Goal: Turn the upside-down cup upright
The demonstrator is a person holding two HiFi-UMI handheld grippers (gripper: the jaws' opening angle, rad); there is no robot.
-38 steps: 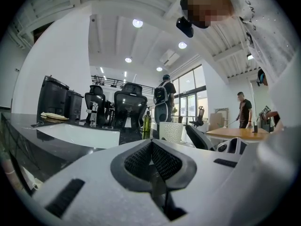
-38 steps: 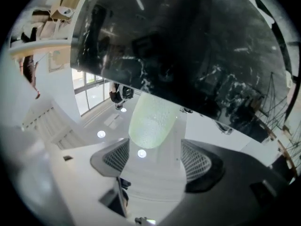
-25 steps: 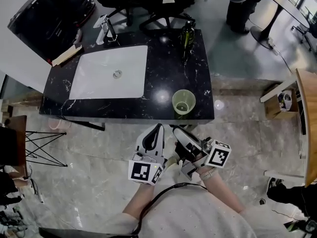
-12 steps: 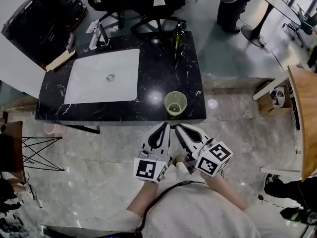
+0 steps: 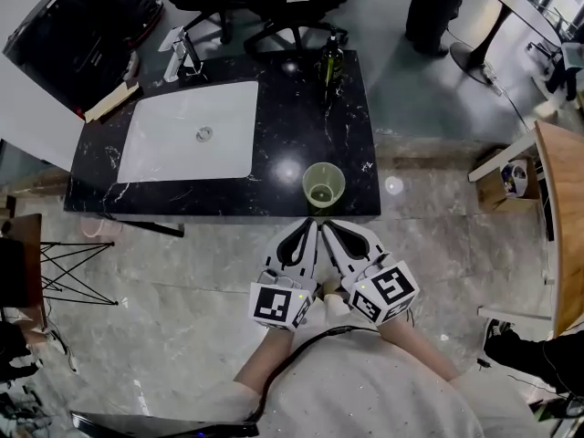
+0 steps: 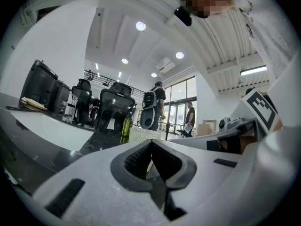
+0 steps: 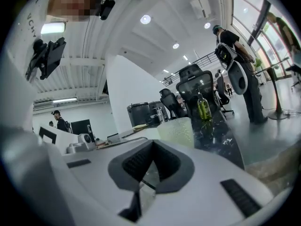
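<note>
A pale green translucent cup (image 5: 323,186) stands upright, mouth up, near the front edge of the black marble counter (image 5: 285,117). Both grippers hang side by side just in front of that edge, tips toward the cup and apart from it. My left gripper (image 5: 307,230) is shut with nothing between its pads. Beside it my right gripper (image 5: 328,229) is also shut and empty. In the left gripper view the cup (image 6: 138,134) shows just past the closed left gripper (image 6: 151,143). The right gripper view has the cup (image 7: 177,126) beyond the closed right gripper (image 7: 153,143).
A white sink (image 5: 192,140) with a faucet (image 5: 182,55) fills the counter's left half. An olive bottle (image 5: 330,60) stands at the back right. Office chairs (image 5: 274,7) and a standing person (image 5: 436,3) lie beyond; a wooden table (image 5: 561,217) is at the right.
My right gripper has rolled from lying on its side to level beside the left one. Both grippers have come closer together below the counter edge. The cup has stayed in place.
</note>
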